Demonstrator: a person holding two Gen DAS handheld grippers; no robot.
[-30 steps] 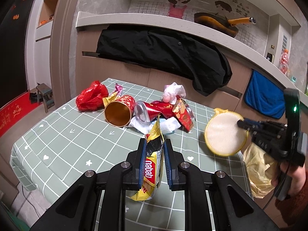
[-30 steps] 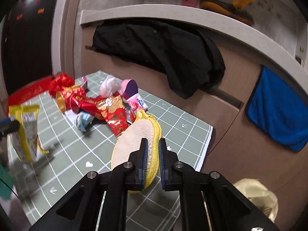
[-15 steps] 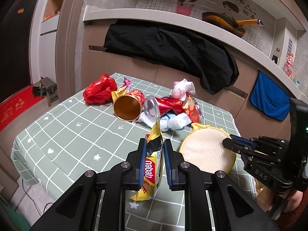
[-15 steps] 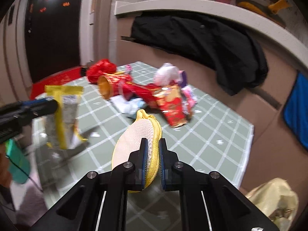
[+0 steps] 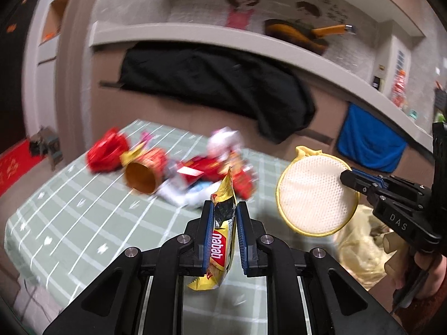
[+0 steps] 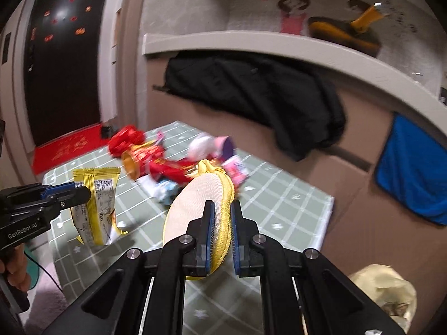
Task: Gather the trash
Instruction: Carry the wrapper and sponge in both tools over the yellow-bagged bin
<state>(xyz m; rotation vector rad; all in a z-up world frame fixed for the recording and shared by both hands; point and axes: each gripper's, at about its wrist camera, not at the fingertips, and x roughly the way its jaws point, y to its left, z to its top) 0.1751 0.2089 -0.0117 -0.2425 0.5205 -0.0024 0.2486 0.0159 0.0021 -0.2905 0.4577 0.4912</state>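
Observation:
My left gripper [image 5: 222,209] holds a yellow snack wrapper [image 5: 220,240] upright above the green checked table [image 5: 69,209]; its jaws are closing, with the pads pressing on the wrapper. My right gripper [image 6: 222,209] is shut on the rim of a round white mesh pad with a yellow edge [image 6: 192,203]. In the left wrist view the pad [image 5: 310,195] hangs at the right with the right gripper [image 5: 346,178] on it. In the right wrist view the left gripper [image 6: 83,192] carries the wrapper [image 6: 97,203] at the left.
A blurred pile of trash lies at the table's far side: a red paper cup [image 5: 142,173], a red bag [image 5: 107,150], red wrappers and white tissue. A pale yellow plastic bag [image 6: 388,287] sits low beside the table's right edge. A black coat hangs on the counter behind.
Both grippers have kept their loads and are moving, blurring the views. The pad, low over the table half a second ago, is lifted again to the right of the wrapper.

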